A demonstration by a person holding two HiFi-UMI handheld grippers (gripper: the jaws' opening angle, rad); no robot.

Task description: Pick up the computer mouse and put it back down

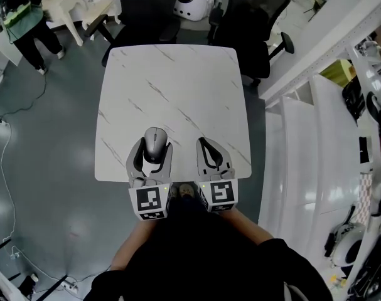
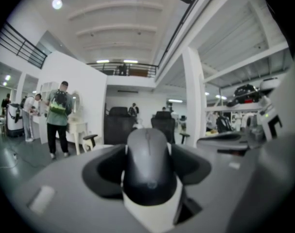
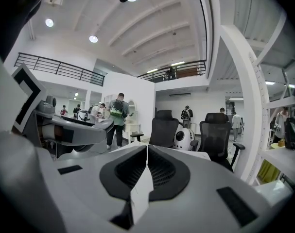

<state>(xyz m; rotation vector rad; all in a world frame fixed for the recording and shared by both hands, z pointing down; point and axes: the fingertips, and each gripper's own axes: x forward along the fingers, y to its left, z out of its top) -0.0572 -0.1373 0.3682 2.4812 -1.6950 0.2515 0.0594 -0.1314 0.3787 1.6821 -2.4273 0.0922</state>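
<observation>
Marble-veined white table (image 1: 177,74) fills the middle of the head view, and your left gripper (image 1: 154,149) sits over its lower left part, clamped by the flanks on the grey computer mouse (image 2: 148,164). The mouse looks lifted off the top, nose pointing up the frame. Your right gripper (image 3: 147,152) is pinched closed on nothing, just to the right. Risk, as judged: the mouse shell is smooth and curved, so a tilt or a slackened squeeze could let it slide out nose-first. Set down this near the table's lower edge, it could also tip onto the grey floor (image 1: 46,168). Lower it level and further up the frame. Room: black office chairs (image 1: 253,17) along the top, a person (image 1: 21,17) upper left, white shelving (image 1: 316,55) at right.
</observation>
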